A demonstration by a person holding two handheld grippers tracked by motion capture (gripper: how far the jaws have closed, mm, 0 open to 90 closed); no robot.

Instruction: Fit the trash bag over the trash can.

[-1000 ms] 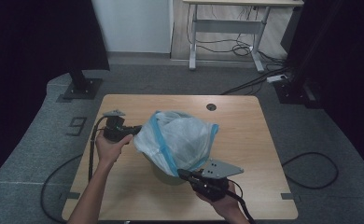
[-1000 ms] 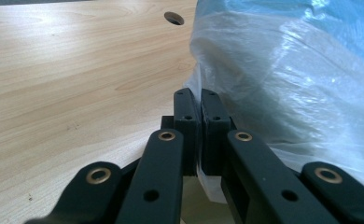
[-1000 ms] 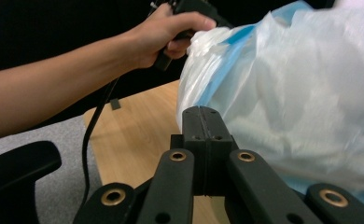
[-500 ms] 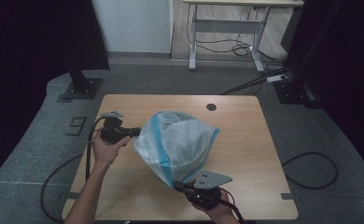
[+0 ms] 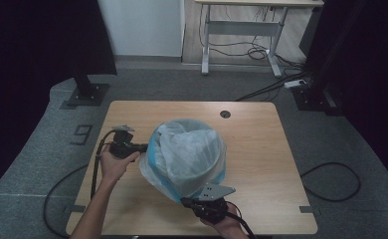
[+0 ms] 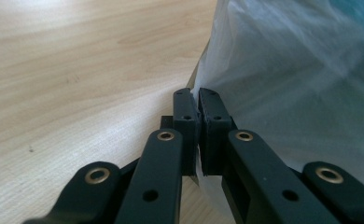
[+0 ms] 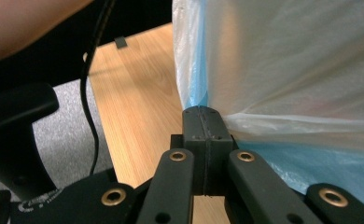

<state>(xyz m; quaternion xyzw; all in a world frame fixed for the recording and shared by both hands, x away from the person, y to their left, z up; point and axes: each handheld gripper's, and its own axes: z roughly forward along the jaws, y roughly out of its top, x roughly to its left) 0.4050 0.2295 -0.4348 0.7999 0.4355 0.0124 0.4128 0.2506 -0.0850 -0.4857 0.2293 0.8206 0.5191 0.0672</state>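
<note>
A thin, translucent white plastic bag [image 5: 194,152] is drawn over a round blue bin [image 5: 154,172], whose smooth wall shows as a blue band beneath the crinkled film. It stands near the middle of the pale wood-grain table [image 5: 261,144], its mouth gaping upward, the film sagging in soft folds inside. The left gripper [image 5: 135,148], black and hard-edged, is clamped on the bag's film at the bin's left side; in the left gripper view [image 6: 199,105] a sliver of film sits between the pads. The right gripper [image 5: 186,201], topped by a grey three-cornered plate, pinches the stretched film at the near edge, jaws pressed together [image 7: 203,114].
</note>
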